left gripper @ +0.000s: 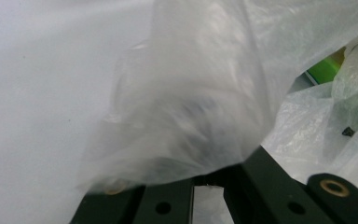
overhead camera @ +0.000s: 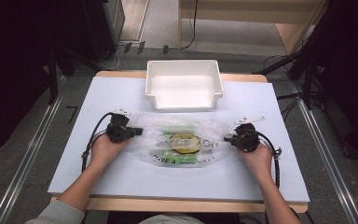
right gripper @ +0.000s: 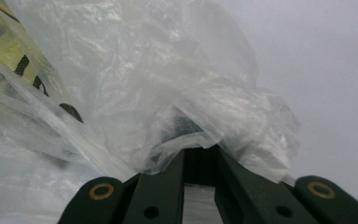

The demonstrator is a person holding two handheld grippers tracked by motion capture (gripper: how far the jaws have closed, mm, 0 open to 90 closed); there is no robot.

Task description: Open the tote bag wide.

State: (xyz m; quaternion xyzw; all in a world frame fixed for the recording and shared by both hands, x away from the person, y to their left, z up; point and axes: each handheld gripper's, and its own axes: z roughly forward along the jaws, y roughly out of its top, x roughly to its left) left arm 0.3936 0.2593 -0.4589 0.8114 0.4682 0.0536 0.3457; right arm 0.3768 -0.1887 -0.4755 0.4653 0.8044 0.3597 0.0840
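Note:
A clear plastic bag (overhead camera: 182, 135) with black lettering lies spread across the middle of the white table top (overhead camera: 121, 177). Inside it I see a green and yellow packet (overhead camera: 185, 143). My left gripper (overhead camera: 139, 131) is shut on the bag's left end, and my right gripper (overhead camera: 227, 138) is shut on its right end. In the left gripper view, bag film (left gripper: 191, 102) bunches over the closed jaws of the left gripper (left gripper: 205, 172), with the green packet (left gripper: 328, 67) beyond. In the right gripper view, crumpled film (right gripper: 168, 84) covers the tips of the right gripper (right gripper: 198, 154).
An empty white bin (overhead camera: 184, 84) stands at the table's far edge, just behind the bag. Bare table top lies in front of the bag and at both sides. Cables trail from both grippers over the table.

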